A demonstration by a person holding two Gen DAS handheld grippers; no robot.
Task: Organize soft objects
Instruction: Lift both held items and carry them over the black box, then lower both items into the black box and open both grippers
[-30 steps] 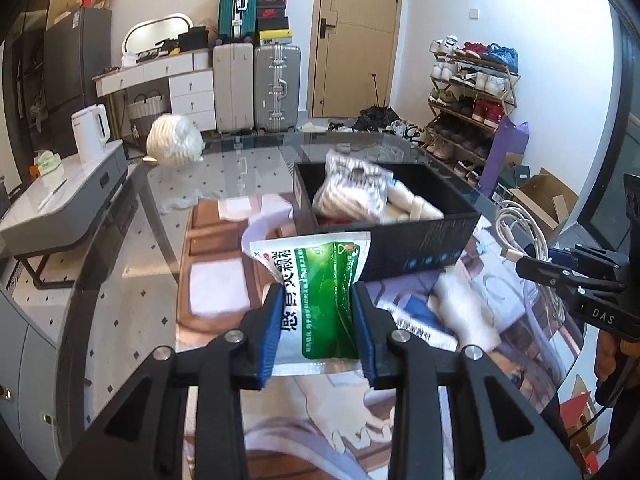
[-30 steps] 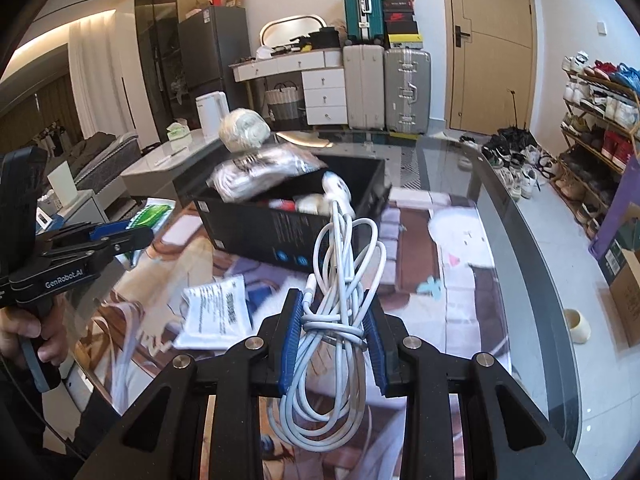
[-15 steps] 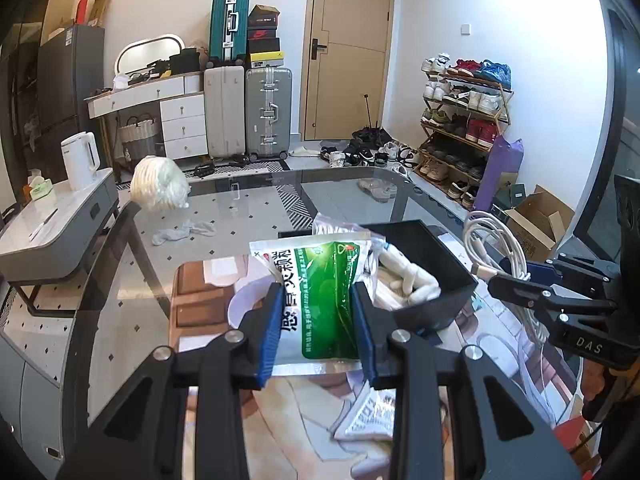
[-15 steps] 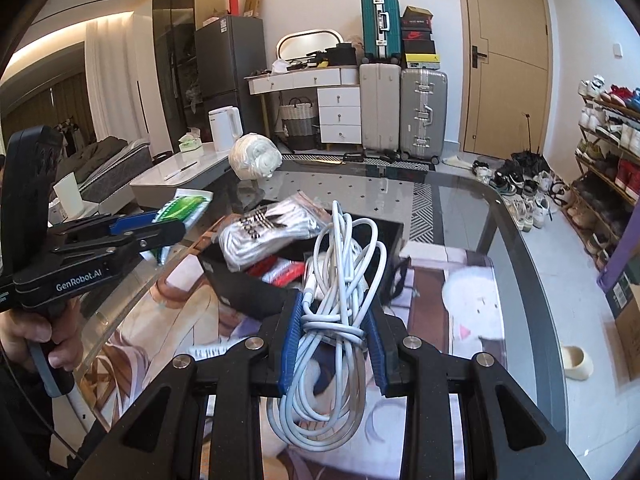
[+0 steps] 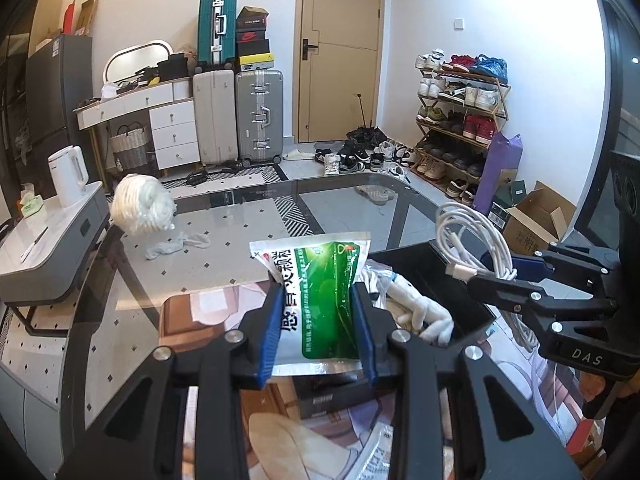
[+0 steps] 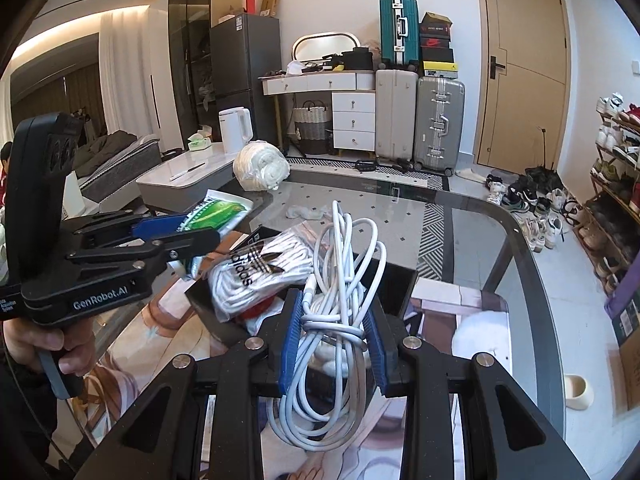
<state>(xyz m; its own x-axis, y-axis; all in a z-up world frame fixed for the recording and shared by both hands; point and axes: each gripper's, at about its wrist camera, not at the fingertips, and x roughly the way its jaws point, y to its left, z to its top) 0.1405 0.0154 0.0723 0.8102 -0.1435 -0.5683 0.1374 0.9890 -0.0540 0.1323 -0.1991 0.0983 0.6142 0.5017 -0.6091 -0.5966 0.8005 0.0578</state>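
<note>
A: Glass first: we see the rounded dark-rimmed glass table (image 5: 224,256), and on it the open black rectangular box (image 5: 460,280), which holds a clear bag of white Adidas socks (image 6: 256,276).

B: Beyond the box, a round bundle of white yarn (image 5: 142,210) sits on the far left of the glass.

A: Our left gripper (image 5: 318,332) has its blue pads clamped on a green-and-white foil sachet (image 5: 320,300), held in the air over the box's near left corner, long axis pointing away from us, top edge farthest.

B: Our right gripper (image 6: 334,338) pinches a coiled white charging cable (image 6: 340,292) above the box, loops running lengthwise along the fingers, hanging below and rising beyond.
</note>
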